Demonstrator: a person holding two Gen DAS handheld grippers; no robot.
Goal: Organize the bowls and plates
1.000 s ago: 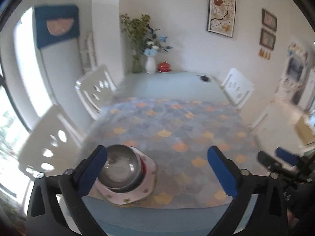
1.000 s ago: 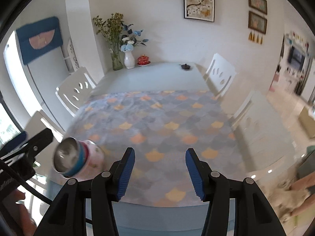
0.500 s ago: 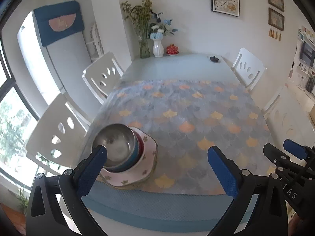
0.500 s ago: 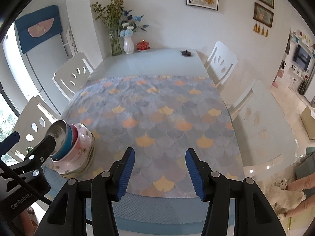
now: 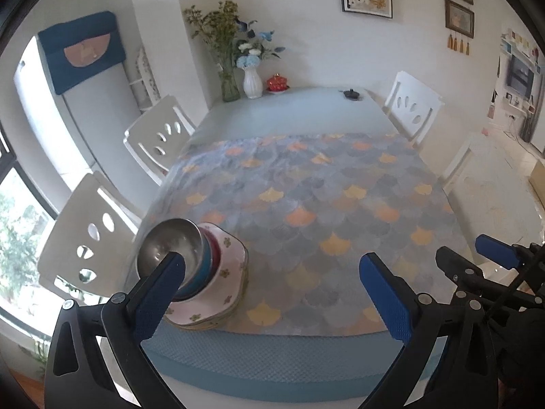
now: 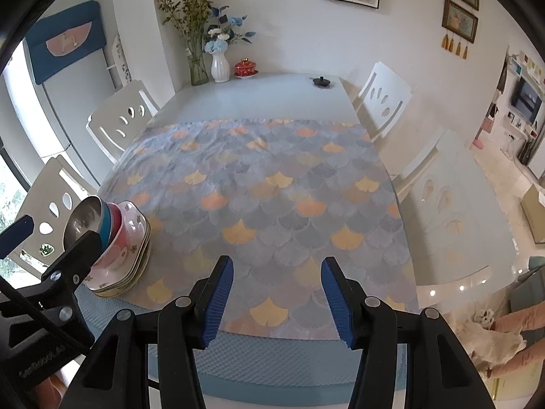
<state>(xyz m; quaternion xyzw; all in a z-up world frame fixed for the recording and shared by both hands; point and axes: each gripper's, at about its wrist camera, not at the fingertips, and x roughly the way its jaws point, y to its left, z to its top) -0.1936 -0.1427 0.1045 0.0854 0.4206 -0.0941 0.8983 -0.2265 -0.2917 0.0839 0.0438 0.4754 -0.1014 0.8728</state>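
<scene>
The left tool's finger (image 5: 160, 289) hides part of the steel bowl (image 5: 167, 245).

Stacked bowls (image 6: 102, 225) on floral plates (image 6: 127, 262) at the tablecloth's (image 6: 272, 187) near-left corner, right gripper (image 6: 276, 289) fingers (image 6: 218, 298) apart.

Our long pale table (image 6: 259, 99), half covered by a patterned cloth

We see a tablecloth (image 6: 259, 197) of grey-blue scales with orange and yellow fan leaves spread over the near half, its front edge lying on a textured blue mat (image 6: 272, 358) along the near rim. At the near left corner of the cloth stands a stack of floral plates (image 5: 218, 303) carrying nested bowls, a steel bowl (image 5: 170, 245) uppermost. On the bare far end we find a glass vase of stems (image 6: 197, 68), a white vase of blue flowers (image 6: 219, 66), a red lidded cup on a saucer (image 6: 245, 68), and a small dark object (image 6: 321, 82).
</scene>
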